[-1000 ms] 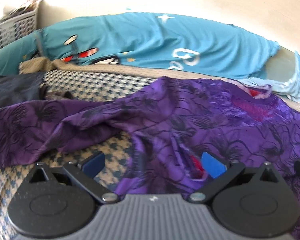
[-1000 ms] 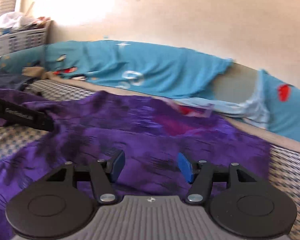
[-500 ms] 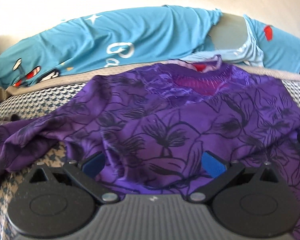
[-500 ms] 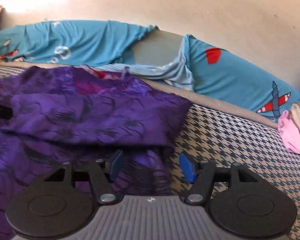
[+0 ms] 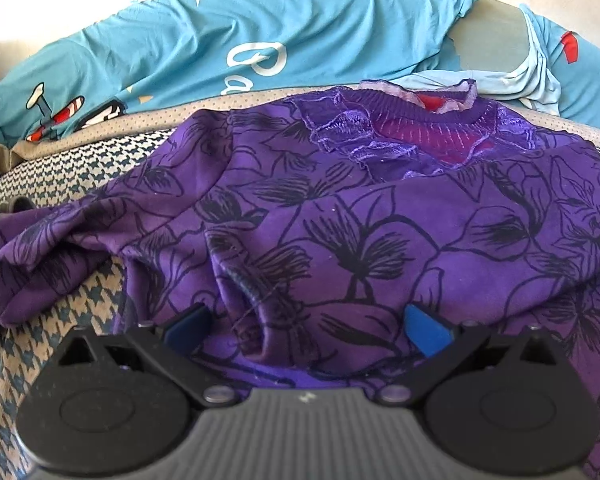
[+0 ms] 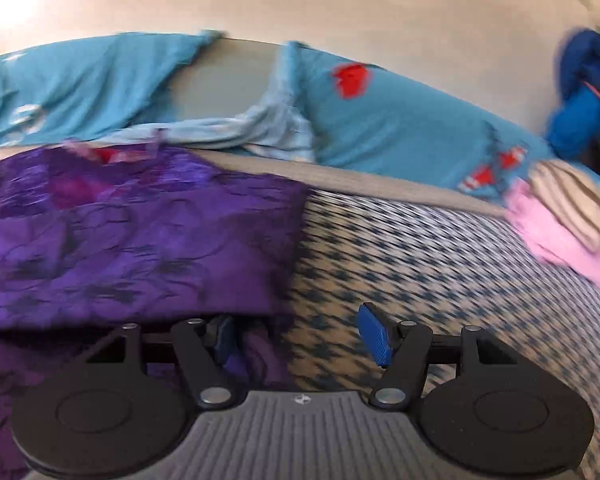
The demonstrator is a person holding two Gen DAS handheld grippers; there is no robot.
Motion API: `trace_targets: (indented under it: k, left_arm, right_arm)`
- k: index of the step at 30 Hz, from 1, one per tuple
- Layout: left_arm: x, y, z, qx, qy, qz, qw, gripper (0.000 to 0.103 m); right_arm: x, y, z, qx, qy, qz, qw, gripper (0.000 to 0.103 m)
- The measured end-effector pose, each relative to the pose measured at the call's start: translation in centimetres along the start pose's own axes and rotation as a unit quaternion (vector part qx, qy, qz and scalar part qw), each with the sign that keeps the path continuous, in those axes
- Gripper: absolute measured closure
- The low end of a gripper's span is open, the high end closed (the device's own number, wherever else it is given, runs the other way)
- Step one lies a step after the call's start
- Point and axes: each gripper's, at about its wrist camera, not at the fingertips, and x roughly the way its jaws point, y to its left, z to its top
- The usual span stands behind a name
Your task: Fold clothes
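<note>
A purple top with black flower outlines (image 5: pixel 364 216) lies spread on the houndstooth bed cover (image 5: pixel 80 160), its ruffled neckline (image 5: pixel 416 136) at the far side. One sleeve (image 5: pixel 52 248) trails off to the left. My left gripper (image 5: pixel 306 330) hovers low over the top's near part, jaws wide open, with a raised fold of the cloth between the blue pads (image 5: pixel 426 334). In the blurred right wrist view my right gripper (image 6: pixel 298 336) stands open at the purple top's (image 6: pixel 140 248) right edge. Its left pad (image 6: pixel 222 338) is tucked by the hem and its right pad is over the bare cover (image 6: pixel 440 280).
Teal printed pillows (image 5: pixel 260 40) and a pale blue cloth (image 6: pixel 252 128) line the wall behind the bed. A pink garment (image 6: pixel 556 236) and a striped one (image 6: pixel 568 196) lie at the far right, with a blue bundle (image 6: pixel 580 92) above them.
Both views have swung to the right and dropped lower. The left view now faces the neckline and the basket has left the frame. The right gripper has reached the top's right edge; pink clothes came into view.
</note>
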Motion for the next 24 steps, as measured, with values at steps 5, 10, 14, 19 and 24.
trace_targets:
  k: [5, 10, 14, 19, 24]
  left_arm:
    - [0.1, 0.3, 0.1, -0.004, -0.001, 0.006, 1.0, 0.0]
    - [0.3, 1.2, 0.6, -0.015, -0.005, 0.025, 0.9996, 0.0]
    - [0.8, 2.8, 1.1, -0.041, 0.005, 0.049, 0.998, 0.0]
    - [0.9, 4.3, 1.4, -0.063, 0.015, 0.061, 0.996, 0.0]
    - [0.5, 6.5, 1.7, -0.1, 0.015, 0.087, 0.9911, 0.0]
  right_arm:
    - [-0.2, -1.9, -0.7, 0.024, 0.019, -0.03, 0.999, 0.039]
    - [-0.2, -2.3, -1.5, 0.011, 0.037, -0.049, 0.998, 0.036]
    - [-0.5, -1.8, -1.6, -0.015, 0.047, -0.065, 0.997, 0.034]
    - [-1.3, -2.3, -1.5, -0.005, 0.073, -0.064, 0.995, 0.034]
    - [-2.6, -3.1, -1.2, 0.007, 0.083, -0.057, 0.995, 0.033]
